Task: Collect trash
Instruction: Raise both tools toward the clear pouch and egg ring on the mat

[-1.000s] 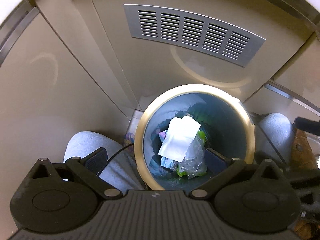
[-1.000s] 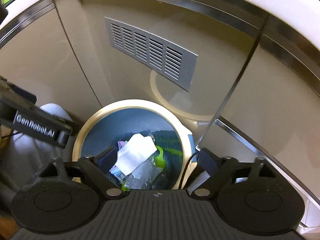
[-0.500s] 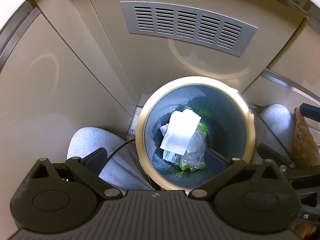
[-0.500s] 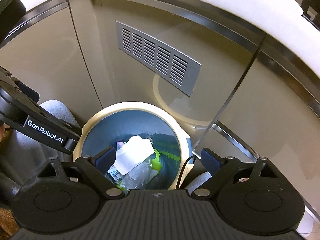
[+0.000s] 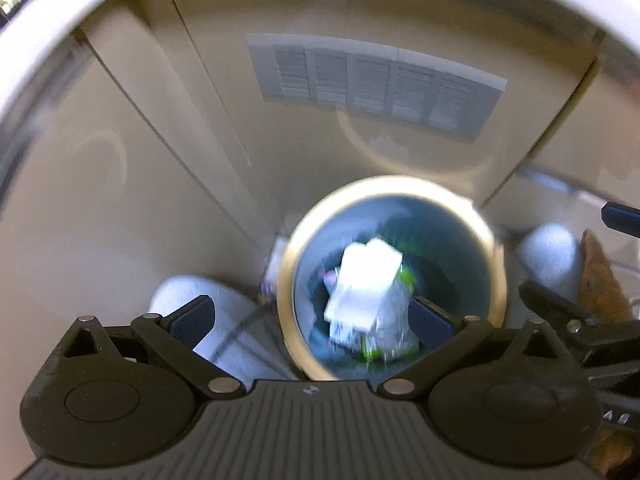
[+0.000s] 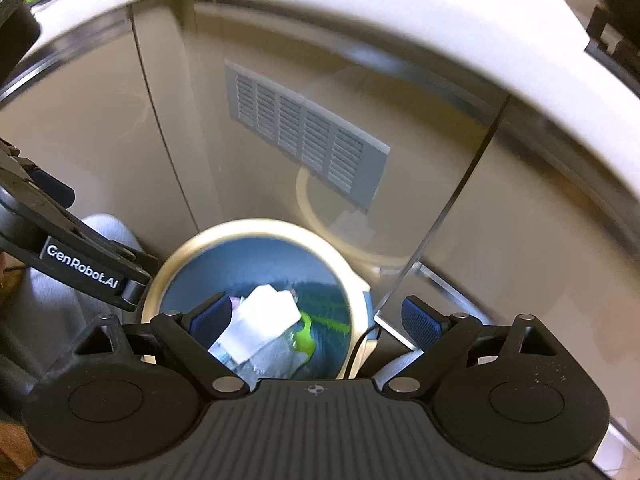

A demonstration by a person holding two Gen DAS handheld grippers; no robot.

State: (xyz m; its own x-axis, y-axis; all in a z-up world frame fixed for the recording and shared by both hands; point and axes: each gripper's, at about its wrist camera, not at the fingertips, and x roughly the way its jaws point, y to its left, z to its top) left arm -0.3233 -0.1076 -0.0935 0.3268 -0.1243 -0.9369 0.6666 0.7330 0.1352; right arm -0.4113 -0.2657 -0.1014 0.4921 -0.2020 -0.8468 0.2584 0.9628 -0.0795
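Observation:
A round bin with a cream rim and blue inside stands on the floor below me; it also shows in the right wrist view. Inside lie a white paper, clear plastic and a green scrap. The paper also shows in the right wrist view. My left gripper is open and empty, well above the bin. My right gripper is open and empty, also above the bin. The left gripper's arm shows at the left of the right wrist view.
Beige cabinet doors with a grey vent grille stand behind the bin. A white countertop edge runs above. The person's grey-slippered feet flank the bin. A brown object is at the right.
Both grippers have risen and pulled back from the bin, so it looks smaller and the countertop edge comes into view. The views are motion-blurred. The jaws stay open.

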